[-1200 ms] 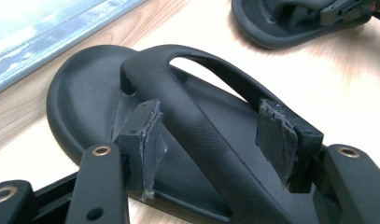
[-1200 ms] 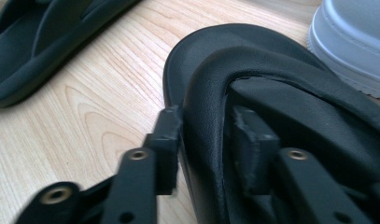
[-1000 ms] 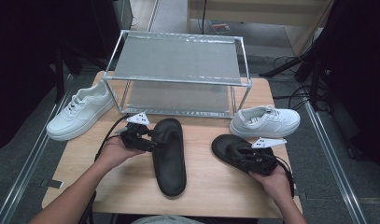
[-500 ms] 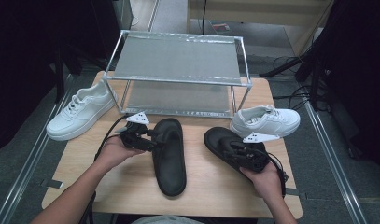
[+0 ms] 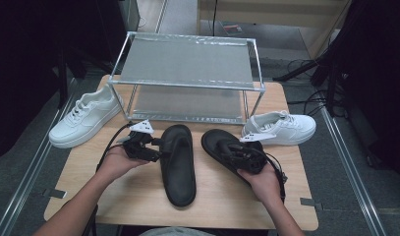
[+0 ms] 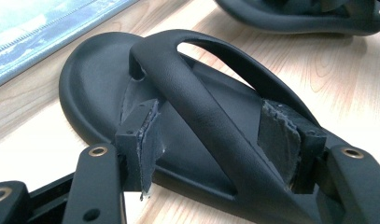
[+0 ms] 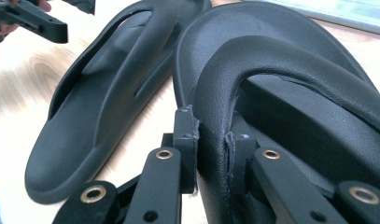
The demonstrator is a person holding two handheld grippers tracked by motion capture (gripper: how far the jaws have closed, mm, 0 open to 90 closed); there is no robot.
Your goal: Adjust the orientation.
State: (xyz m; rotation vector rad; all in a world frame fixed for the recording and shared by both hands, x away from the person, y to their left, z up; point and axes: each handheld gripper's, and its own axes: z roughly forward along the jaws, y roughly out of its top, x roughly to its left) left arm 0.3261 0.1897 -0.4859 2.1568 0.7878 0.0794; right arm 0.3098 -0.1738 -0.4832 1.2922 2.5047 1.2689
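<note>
Tabletop (image 5: 138,196) — right claw (image 7: 211,140) pinches right sandal (image 5: 222,147) strap; left claw (image 6: 215,135) released, straddling left sandal (image 5: 180,167).

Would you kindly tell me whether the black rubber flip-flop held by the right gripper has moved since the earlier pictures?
Yes. The black rubber flip-flop clamped in the right gripper has shifted left and away from the person, toward the metal rack and closer to the other flip-flop.
</note>
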